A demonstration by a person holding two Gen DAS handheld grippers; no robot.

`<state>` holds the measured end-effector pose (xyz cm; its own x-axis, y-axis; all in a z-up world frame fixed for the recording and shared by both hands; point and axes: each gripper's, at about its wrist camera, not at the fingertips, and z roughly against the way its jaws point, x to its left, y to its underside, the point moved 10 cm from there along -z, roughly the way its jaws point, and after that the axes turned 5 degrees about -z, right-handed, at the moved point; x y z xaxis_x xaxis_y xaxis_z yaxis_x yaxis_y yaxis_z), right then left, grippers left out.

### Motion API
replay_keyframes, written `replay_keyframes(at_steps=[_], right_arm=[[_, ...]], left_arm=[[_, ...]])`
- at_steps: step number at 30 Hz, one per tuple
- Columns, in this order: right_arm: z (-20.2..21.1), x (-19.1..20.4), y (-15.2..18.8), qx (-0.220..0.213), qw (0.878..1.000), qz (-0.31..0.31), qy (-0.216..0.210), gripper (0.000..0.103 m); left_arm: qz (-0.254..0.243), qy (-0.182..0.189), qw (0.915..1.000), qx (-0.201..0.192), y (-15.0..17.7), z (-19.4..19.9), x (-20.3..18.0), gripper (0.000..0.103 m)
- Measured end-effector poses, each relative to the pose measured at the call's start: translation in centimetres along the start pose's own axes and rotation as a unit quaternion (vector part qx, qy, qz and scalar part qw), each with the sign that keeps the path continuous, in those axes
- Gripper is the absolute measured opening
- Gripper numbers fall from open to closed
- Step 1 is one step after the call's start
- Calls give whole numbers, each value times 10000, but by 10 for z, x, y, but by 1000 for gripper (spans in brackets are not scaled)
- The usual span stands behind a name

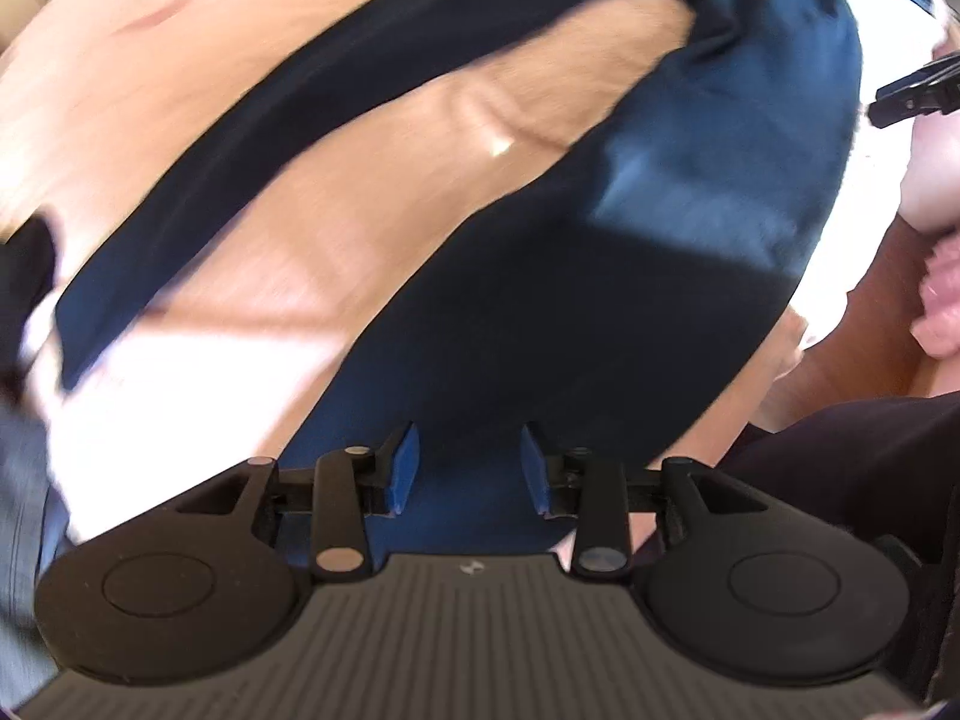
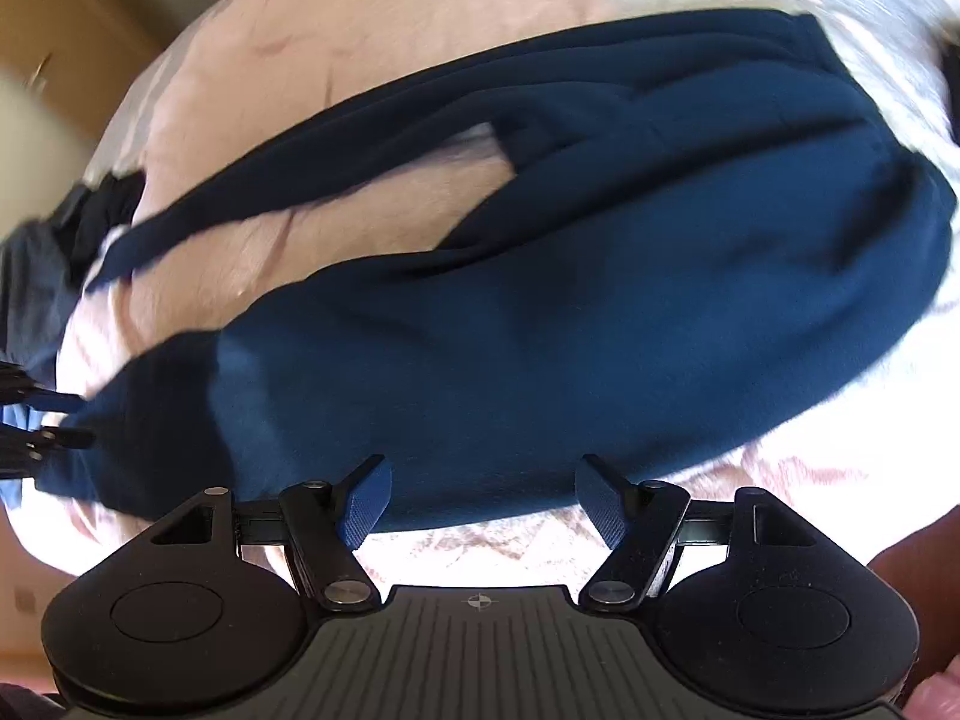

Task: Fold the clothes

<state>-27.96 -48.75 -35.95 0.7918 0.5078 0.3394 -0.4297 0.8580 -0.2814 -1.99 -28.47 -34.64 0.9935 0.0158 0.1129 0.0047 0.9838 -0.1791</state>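
A dark blue pair of trousers (image 1: 600, 276) lies on a pink bed cover (image 1: 180, 90), its two legs spread in a V. The left gripper (image 1: 469, 450) points down over the wide leg, jaws apart, with the blue cloth seen in the gap and neither pad pressing on it. In the right wrist view the trousers (image 2: 570, 312) fill the middle. The right gripper (image 2: 483, 480) stands wide open just over their near edge, holding nothing. The left gripper's fingers (image 2: 54, 420) show at the left edge, by the leg's end. One finger (image 1: 918, 93) of the right gripper shows at the upper right.
A dark garment (image 2: 102, 204) and grey-blue cloth (image 2: 30, 288) lie bunched at the bed's left side. A person's hand (image 1: 936, 312) and a dark sleeve (image 1: 840, 468) are at the right. The pink cover (image 2: 360, 42) stretches beyond the trousers; brown floor (image 2: 54, 42) lies past the bed.
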Motion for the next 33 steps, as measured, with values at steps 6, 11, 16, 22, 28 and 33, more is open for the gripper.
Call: replay_keyframes(at_steps=[6,11,16,22,28,33], right_arm=[[-1,30,-2,152,9995,287,10,71],[0,66,15,174,9990,360,179,71],[-5,106,41,133,9991,80,406,71],[-12,156,83,192,9985,-38,516,71],[0,176,98,80,9973,-105,725,71],[22,164,96,80,9948,-198,994,71]], left_arm=[[401,-208,9989,129,70,15,25,36],[291,-101,9995,89,111,14,42,38],[145,-27,9998,-106,142,3,66,38],[48,396,9990,-190,167,-15,69,38],[-252,557,9972,-424,177,7,67,38],[-327,474,9971,-496,178,21,72,38]])
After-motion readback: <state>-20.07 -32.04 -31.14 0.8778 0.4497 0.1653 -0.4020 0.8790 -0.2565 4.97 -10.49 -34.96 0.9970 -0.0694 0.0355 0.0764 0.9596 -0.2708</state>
